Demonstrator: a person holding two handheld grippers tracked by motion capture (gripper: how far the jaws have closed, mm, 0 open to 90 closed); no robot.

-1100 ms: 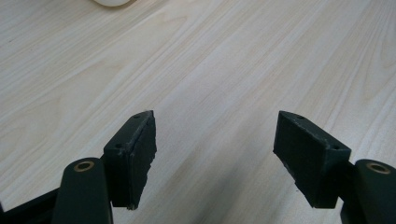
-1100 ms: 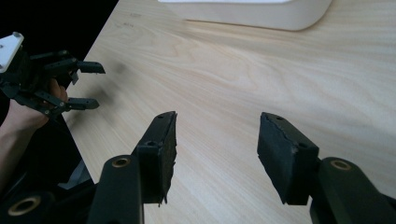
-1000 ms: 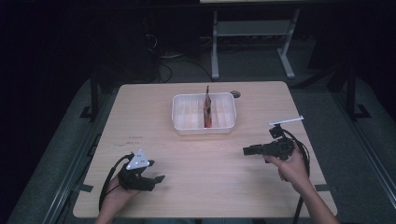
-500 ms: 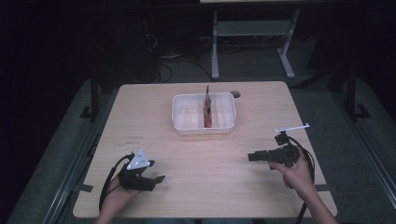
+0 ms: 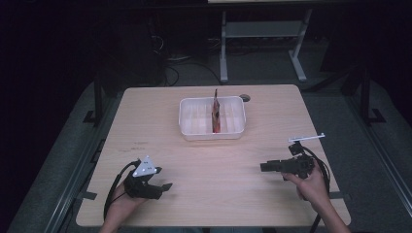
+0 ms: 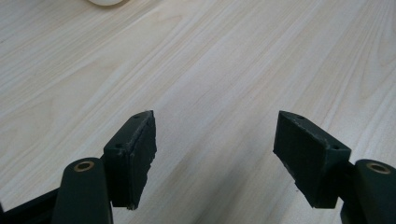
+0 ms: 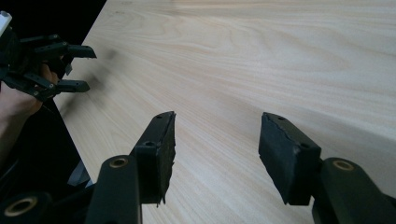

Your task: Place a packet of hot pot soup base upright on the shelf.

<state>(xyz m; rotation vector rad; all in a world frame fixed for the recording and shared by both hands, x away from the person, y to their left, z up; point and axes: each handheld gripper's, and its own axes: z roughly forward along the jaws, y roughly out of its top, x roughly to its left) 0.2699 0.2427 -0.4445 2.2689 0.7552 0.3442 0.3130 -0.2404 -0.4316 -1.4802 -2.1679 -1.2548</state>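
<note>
Jaws wide on left hand-held gripper (image 6: 215,144) and right hand-held gripper (image 7: 215,144), nothing held, above table (image 5: 214,165)

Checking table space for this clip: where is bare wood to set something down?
Bare wood lies between the left gripper and right gripper, up to the white tray, and along both sides of the tray to the table edges. Only the tray's spot, back centre, is taken.

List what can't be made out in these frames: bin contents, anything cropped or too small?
- High view: white plastic compartment tray is too small to show what its cells hold; the upright red-brown piece can't be identified.
- High view: small dark round thing behind the tray, too small.
- Left gripper view: white rounded object cut off by the top edge.
</note>
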